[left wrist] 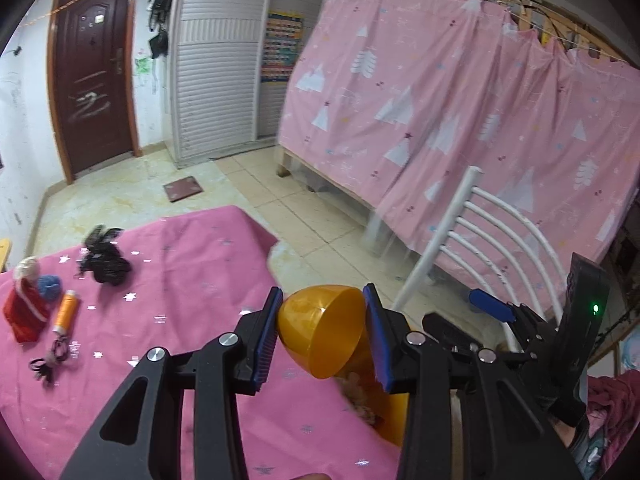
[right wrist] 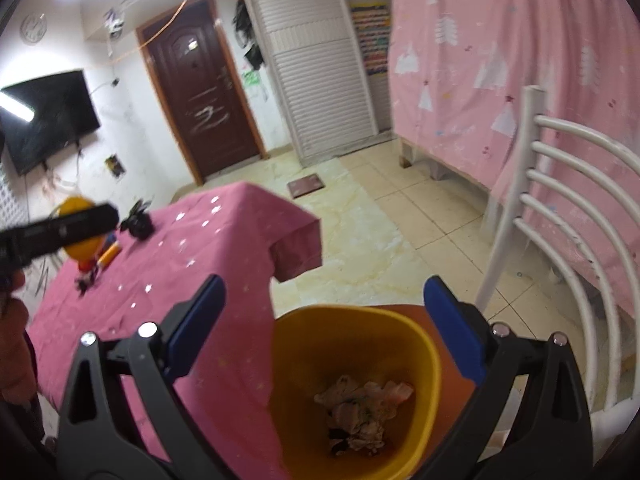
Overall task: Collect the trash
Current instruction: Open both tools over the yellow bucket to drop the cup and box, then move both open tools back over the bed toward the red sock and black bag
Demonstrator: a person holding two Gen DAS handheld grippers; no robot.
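Note:
My left gripper (left wrist: pixel 320 336) is shut on an orange dome-shaped bin lid (left wrist: pixel 322 330) and holds it above the table's right edge, over the orange trash bin (left wrist: pixel 394 416). The right wrist view shows the same bin (right wrist: pixel 356 392) from above, open, with crumpled paper trash (right wrist: pixel 362 410) at its bottom. My right gripper (right wrist: pixel 324 340) is open and empty, its fingers either side of the bin's rim; it also shows in the left wrist view (left wrist: pixel 492 306). The left gripper with the lid shows blurred at the far left of the right wrist view (right wrist: pixel 76 228).
A pink-clothed table (left wrist: pixel 180 320) carries a crumpled black bag (left wrist: pixel 104 260), a red doll (left wrist: pixel 26 300), an orange tube (left wrist: pixel 66 312) and a black cord (left wrist: pixel 48 360). A white chair (right wrist: pixel 568 216) stands at the right. A pink curtained bed (left wrist: pixel 440 100) lies behind.

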